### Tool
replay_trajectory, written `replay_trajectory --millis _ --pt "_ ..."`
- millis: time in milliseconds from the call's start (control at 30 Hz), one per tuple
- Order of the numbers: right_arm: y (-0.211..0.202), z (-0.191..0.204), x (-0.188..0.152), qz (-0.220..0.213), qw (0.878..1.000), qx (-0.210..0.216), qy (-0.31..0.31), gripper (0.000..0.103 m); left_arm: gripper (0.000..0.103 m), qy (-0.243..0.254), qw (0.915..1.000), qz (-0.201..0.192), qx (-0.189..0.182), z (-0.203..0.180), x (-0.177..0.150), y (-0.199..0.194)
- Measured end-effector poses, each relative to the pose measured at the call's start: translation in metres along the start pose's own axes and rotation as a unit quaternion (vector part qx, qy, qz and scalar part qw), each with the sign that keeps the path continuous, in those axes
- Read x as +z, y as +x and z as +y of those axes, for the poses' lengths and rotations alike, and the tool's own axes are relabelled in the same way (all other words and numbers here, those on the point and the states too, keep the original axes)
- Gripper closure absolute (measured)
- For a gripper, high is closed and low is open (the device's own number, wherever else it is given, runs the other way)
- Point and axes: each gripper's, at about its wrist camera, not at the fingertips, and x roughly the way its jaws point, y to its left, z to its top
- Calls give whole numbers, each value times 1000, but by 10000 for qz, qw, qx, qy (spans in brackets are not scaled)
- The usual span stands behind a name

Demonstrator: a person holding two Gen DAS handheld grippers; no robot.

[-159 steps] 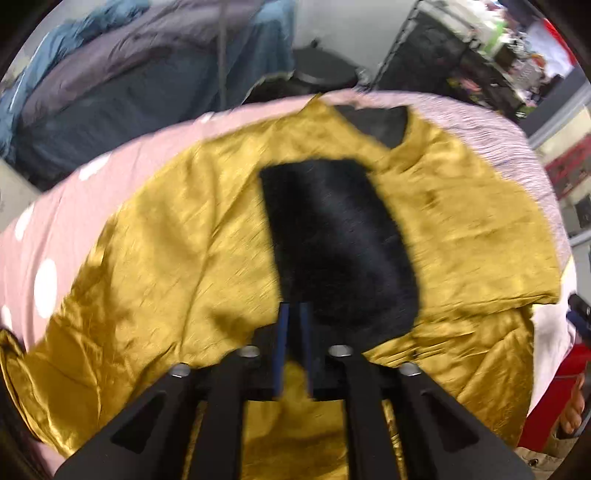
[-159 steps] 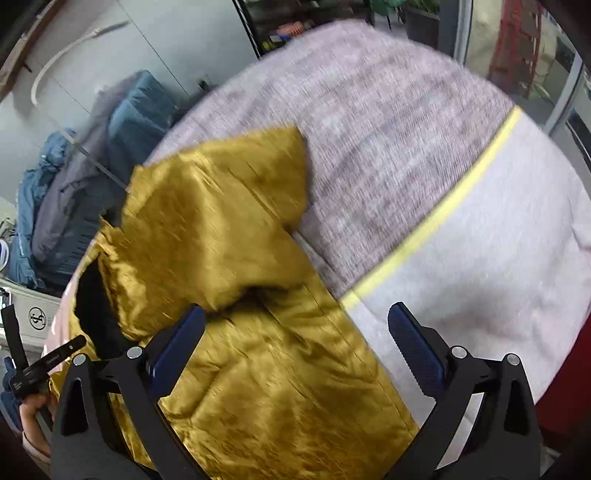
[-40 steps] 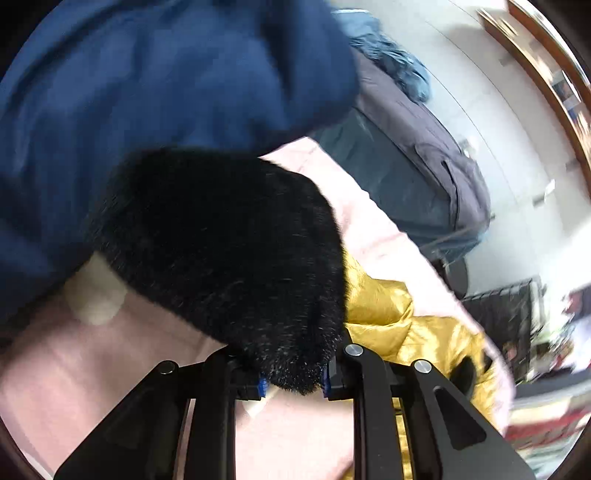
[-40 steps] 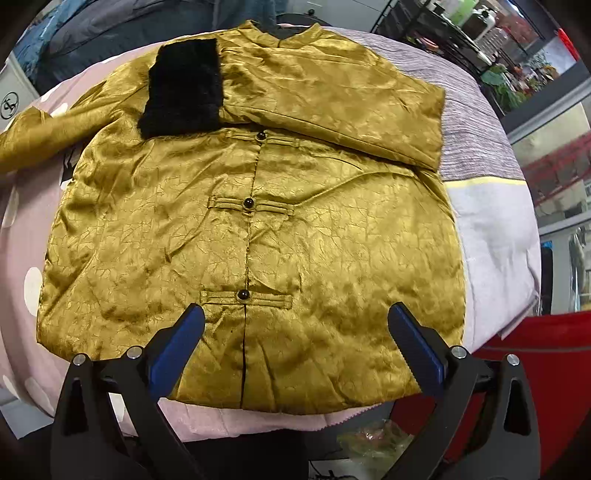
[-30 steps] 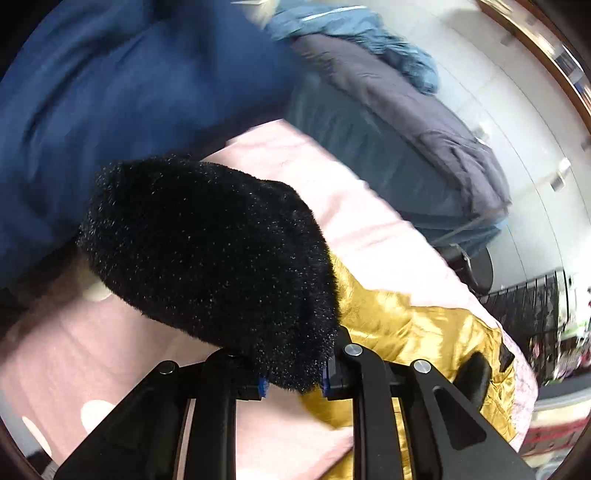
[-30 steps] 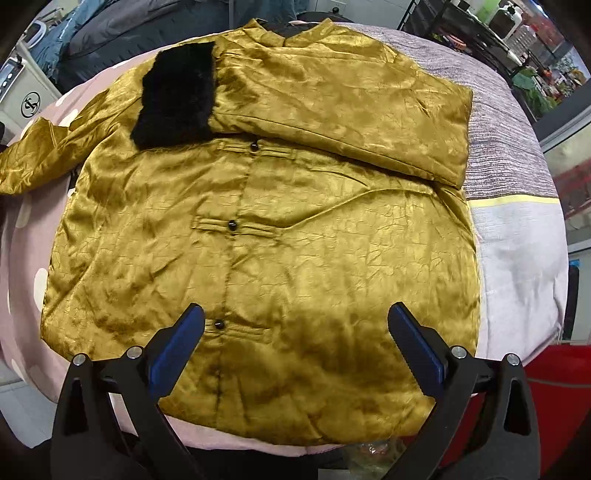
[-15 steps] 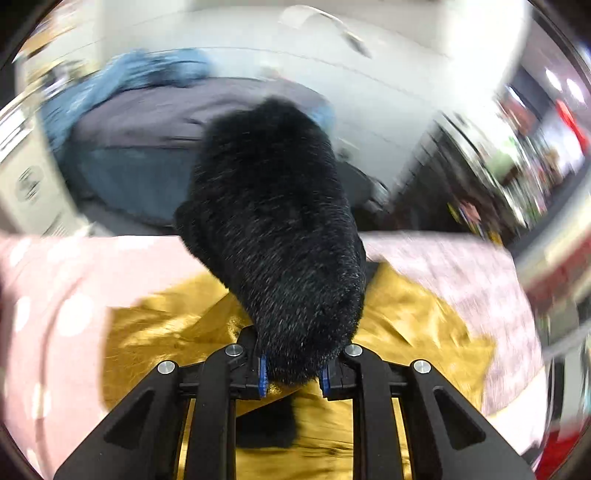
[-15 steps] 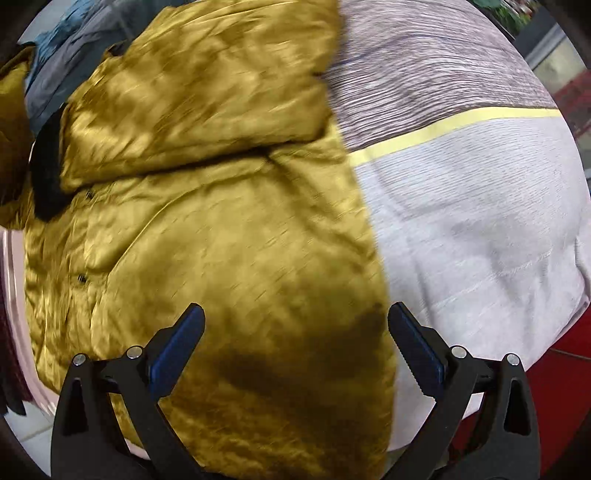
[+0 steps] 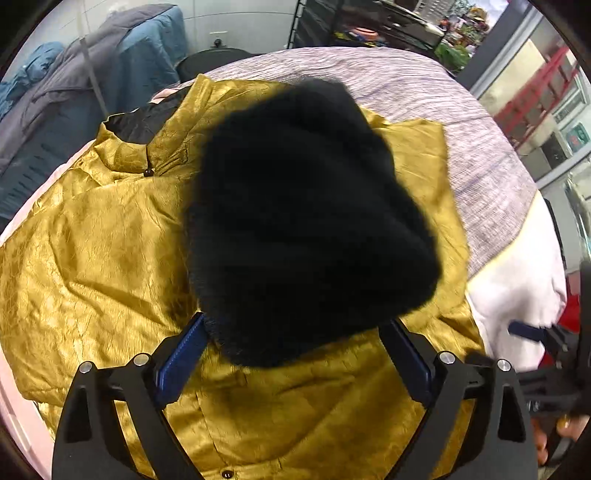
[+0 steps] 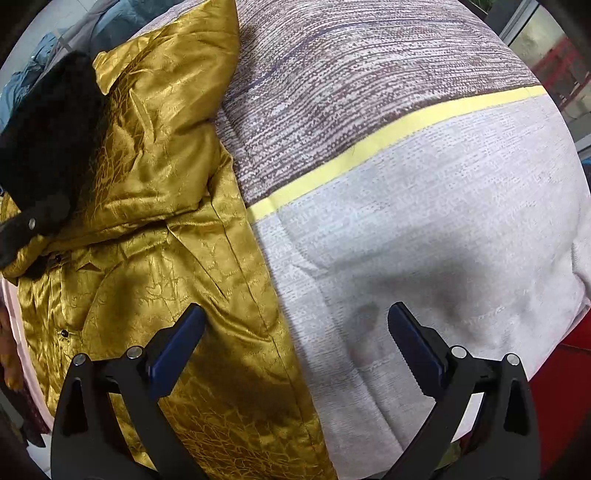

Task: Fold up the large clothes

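A gold satin jacket [image 9: 92,258] with black knot buttons lies face up on the bed. Its black fur cuff [image 9: 303,229] lies across the chest, just ahead of my left gripper [image 9: 291,354], whose jaws stand wide open on either side of the cuff's near edge. In the right wrist view the jacket's right side [image 10: 166,240] and folded sleeve fill the left half, with the fur cuff [image 10: 44,125] at far left. My right gripper [image 10: 295,343] is open and empty, hovering over the jacket's side seam and the bedcover.
The bedcover [image 10: 424,206] is grey and mauve with a yellow stripe [image 10: 388,144]. Blue and grey quilts [image 9: 74,85] are piled behind the bed. A dark shelf rack [image 9: 369,26] stands at the back. My right gripper also shows at the left wrist view's right edge [image 9: 539,336].
My left gripper carried the fur-cuffed sleeve across onto the jacket's chest and has opened, letting the cuff go. My right gripper moved down toward the jacket's right side, staying open.
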Motion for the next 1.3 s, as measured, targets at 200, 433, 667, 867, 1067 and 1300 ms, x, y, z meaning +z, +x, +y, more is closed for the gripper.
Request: replay_trajectory --millis 200,433,667,867,1067,1300 --pt "-44 23 27 -946 9946 415 -84 5 9 25 10000 -78 -3 1 -26 -18" --pt "-89 108 52 -1764 9726 942 -1181 5 9 -788 9963 149 307 54 -66 -29" --pt "-77 207 42 -1613 9455 984 -2651 5 9 -1623 9834 249 772 108 -96 -45" --pt "11 195 55 -243 9783 501 -1994 5 9 -2103 9734 287 863 131 -116 -55" --pt "28 180 59 58 9806 756 -1808 5 9 -2146 9720 410 868 130 -132 -56" --pt "-6 194 36 -379 9759 838 -1980 5 8 -2036 9755 311 770 120 -130 -63"
